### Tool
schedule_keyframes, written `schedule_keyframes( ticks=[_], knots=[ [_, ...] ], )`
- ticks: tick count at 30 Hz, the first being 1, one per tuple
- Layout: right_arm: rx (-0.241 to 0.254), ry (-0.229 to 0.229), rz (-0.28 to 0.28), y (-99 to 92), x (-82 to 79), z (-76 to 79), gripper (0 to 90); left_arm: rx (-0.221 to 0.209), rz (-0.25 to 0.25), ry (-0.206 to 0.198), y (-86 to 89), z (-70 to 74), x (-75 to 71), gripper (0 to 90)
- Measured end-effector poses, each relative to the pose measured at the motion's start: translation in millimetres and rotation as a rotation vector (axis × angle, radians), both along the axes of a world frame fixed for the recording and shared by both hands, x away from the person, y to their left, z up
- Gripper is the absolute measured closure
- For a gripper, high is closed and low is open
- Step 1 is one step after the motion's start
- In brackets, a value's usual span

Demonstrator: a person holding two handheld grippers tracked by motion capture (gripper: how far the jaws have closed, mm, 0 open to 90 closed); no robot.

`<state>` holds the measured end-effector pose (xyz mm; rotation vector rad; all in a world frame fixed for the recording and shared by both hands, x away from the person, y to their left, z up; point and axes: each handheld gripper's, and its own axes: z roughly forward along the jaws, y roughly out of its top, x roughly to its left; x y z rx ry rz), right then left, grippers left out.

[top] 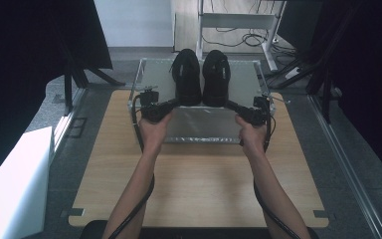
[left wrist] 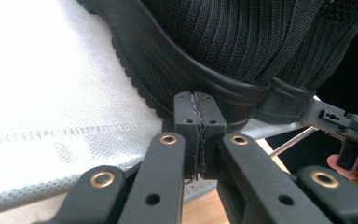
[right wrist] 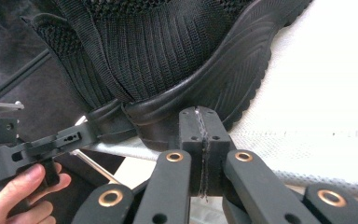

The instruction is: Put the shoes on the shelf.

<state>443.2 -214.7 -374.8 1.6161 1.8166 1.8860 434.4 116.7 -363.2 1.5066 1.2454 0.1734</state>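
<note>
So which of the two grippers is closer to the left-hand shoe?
Left. The left gripper has its shut tips at the heel of the left shoe; the right gripper sits at the right shoe's heel.

Two black shoes (top: 201, 77), side by side at the far edge of the one white-lined tray (top: 199, 127); two grippers, left gripper (top: 175, 102) and right gripper (top: 230, 104), one at each heel, jaws closed; one wooden table (top: 199, 189); two hands.

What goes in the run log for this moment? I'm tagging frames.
left gripper: shut, at left shoe heel | right gripper: shut, at right shoe heel | shoes: side by side on rack
</note>
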Motion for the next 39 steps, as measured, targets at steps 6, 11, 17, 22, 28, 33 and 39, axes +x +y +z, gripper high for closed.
schedule_keyframes(
  ticks=[6, 11, 17, 22, 28, 33, 39],
  knots=[
    [0.006, -0.011, 0.051, -1.9, -8.0, -2.1, 85.5, -0.046, -0.040, -0.033, 6.2, -1.8, -12.2, 73.3],
    [0.000, -0.034, 0.085, -7.1, -17.9, -3.9, 77.3, -0.037, -0.054, -0.054, 13.4, -6.9, -25.4, 60.8],
    [-0.036, -0.056, 0.110, -11.7, -27.6, -10.1, 58.0, 0.025, -0.073, -0.078, 15.2, -16.4, -35.1, 45.6],
    [-0.087, -0.089, 0.116, -15.6, -35.8, -15.4, 46.7, 0.059, -0.072, -0.090, 16.3, -22.0, -43.7, 34.1],
    [-0.110, -0.107, 0.127, -22.8, -43.3, -21.7, 37.9, 0.104, -0.056, -0.085, 19.0, -28.0, -53.1, 23.6],
    [-0.149, -0.118, 0.129, -29.3, -51.4, -24.7, 32.6, 0.141, -0.048, -0.082, 23.1, -32.5, -63.0, 17.3],
    [-0.197, -0.138, 0.144, -38.5, -65.3, -24.8, 25.4, 0.202, -0.031, -0.097, 27.8, -35.2, -75.6, 13.5]
  ],
)
